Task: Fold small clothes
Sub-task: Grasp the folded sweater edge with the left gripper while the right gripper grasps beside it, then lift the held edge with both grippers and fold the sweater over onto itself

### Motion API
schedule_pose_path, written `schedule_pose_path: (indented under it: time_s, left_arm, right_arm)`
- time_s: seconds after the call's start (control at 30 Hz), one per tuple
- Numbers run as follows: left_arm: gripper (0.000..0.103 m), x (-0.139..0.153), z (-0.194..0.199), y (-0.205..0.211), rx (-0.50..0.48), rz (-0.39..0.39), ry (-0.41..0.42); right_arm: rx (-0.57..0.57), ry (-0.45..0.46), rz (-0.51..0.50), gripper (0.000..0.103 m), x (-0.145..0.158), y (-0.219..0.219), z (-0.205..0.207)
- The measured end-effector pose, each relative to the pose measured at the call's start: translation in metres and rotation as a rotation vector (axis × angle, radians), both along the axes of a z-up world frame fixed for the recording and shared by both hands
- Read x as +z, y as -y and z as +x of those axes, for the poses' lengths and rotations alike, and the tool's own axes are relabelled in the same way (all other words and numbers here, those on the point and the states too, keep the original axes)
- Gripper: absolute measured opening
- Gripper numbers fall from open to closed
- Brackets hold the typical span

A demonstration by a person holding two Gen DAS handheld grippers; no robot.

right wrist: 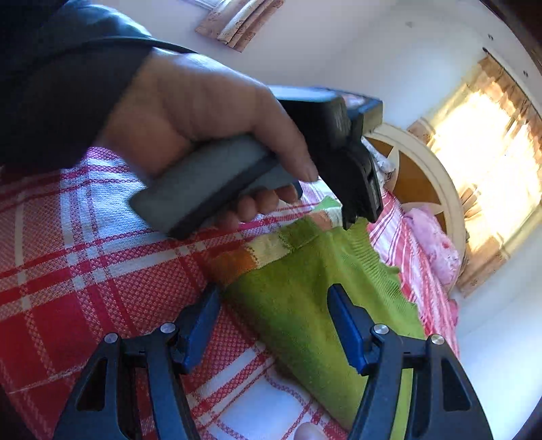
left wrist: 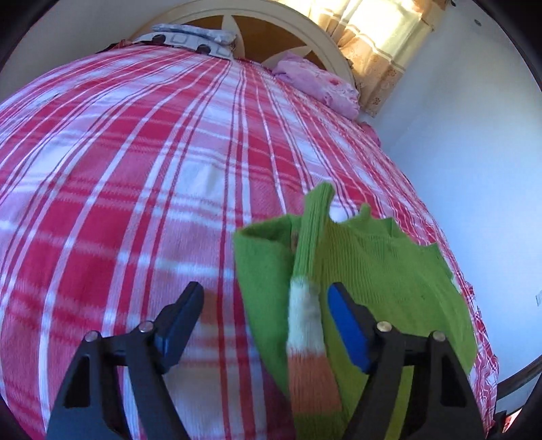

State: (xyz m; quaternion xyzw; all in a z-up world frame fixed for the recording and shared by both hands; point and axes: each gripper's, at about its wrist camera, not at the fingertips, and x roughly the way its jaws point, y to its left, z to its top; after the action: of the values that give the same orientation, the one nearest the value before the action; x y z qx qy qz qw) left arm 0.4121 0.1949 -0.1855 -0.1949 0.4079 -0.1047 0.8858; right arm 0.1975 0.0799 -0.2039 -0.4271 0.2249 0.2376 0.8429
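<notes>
On the red-and-white checked bedspread (left wrist: pixel 142 176), in the left wrist view, a small green knitted garment (left wrist: pixel 379 270) is seen lying near the right edge of the bed. One sleeve (left wrist: pixel 306 298), green with white and orange bands at the cuff, is laid back across the body of the garment. The left gripper (left wrist: pixel 266 303) is held above it with its fingers apart; the striped cuff lies in the gap between them, but the pads are not seen pressing on it. Farther off, a pink pillow (left wrist: pixel 321 88) and a curved headboard (left wrist: pixel 264 30) are visible, with a curtained window (left wrist: pixel 382 30) beyond.

In the right wrist view, the same garment (right wrist: pixel 305 304) is shown spread flat on the checked cover (right wrist: pixel 84 270), its scalloped hem toward the pillow (right wrist: pixel 433 243). The right gripper (right wrist: pixel 274 308) is held over the green cloth with its fingers apart, and nothing is clamped; whether the tips touch the fabric cannot be told. Above it, a hand (right wrist: pixel 203 111) in a dark sleeve (right wrist: pixel 57 78) is seen gripping the handle of the other tool, whose nose is lowered to the upper part of the garment.

The fold is judged to be partly made: one sleeve appears turned in, while the body is not yet doubled over, and the state of the other sleeve cannot be made out. No finished pile is seen.
</notes>
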Motion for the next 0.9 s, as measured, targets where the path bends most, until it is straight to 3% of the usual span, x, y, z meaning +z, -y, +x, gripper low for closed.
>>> schedule_pose_path:
  time_s: [0.17,0.23,0.27,0.3,0.37,0.4,0.5,0.67,0.9]
  left_arm:
    - [0.077,0.0,0.013,0.003,-0.027,-0.022,-0.013]
    - [0.069,-0.003,0.016,0.004,-0.031,-0.002,-0.015]
    - [0.063,-0.004,0.017,0.004,-0.032,0.008,-0.018]
    - [0.047,-0.004,0.017,0.004,-0.039,0.006,-0.017]
    - [0.02,-0.006,0.019,0.002,-0.085,-0.054,-0.028]
    - [0.017,-0.006,0.019,0.001,-0.083,-0.07,-0.029]
    - [0.015,-0.004,0.02,-0.005,-0.077,-0.127,-0.035]
    - [0.014,0.0,0.018,-0.017,-0.043,-0.262,-0.055]
    - [0.013,0.017,0.013,-0.007,-0.001,-0.33,-0.033]
  right_arm:
    - [0.008,-0.009,-0.003,0.056,0.0,-0.003,0.001]
    - [-0.009,-0.014,0.007,0.056,0.002,-0.003,0.007]
    - [-0.014,-0.012,0.007,0.056,0.002,-0.002,0.009]
    - [-0.015,-0.016,0.005,0.051,0.001,-0.003,0.01]
    - [-0.002,-0.035,-0.006,0.028,-0.002,-0.003,0.012]
    - [-0.002,-0.038,-0.012,0.017,-0.003,-0.003,0.012]
    - [0.003,-0.054,0.019,0.01,0.002,0.001,0.012]
    - [0.0,-0.083,0.13,0.008,0.028,0.026,0.013]
    - [-0.101,-0.199,0.387,0.008,0.069,0.089,0.043]
